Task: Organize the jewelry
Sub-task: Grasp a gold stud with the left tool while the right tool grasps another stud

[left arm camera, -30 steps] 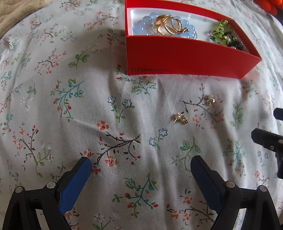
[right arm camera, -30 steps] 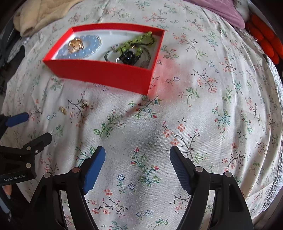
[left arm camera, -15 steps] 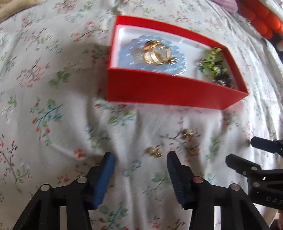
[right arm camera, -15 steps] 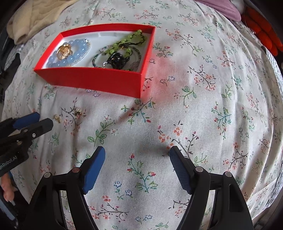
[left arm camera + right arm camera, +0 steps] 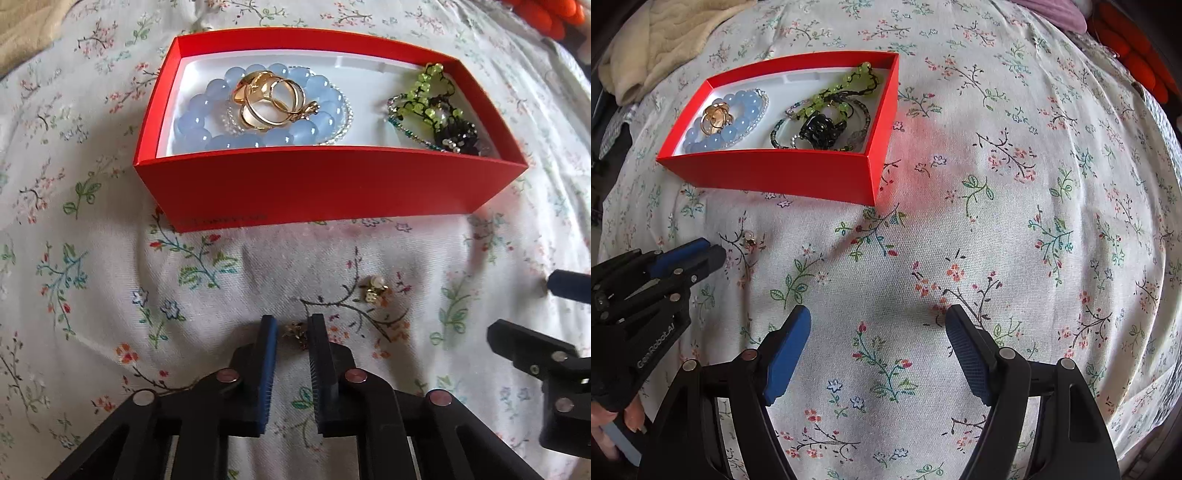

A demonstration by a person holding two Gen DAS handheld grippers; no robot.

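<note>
Left wrist: left tongs [image 5: 292, 334] closing around an earring [image 5: 294, 331] below the red box [image 5: 325, 184] (seemingly untouched); bedsheet may snag. Right tongs [image 5: 877, 345] gape empty.

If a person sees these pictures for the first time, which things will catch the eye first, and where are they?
First comes the bright red box on the flowered bedsheet, holding a blue bead bracelet with gold rings on its left side and a green and black bead tangle on its right. In front of the box, the left gripper is closing around one small gold earring, and a second earring lies loose just to the right of it.
</note>
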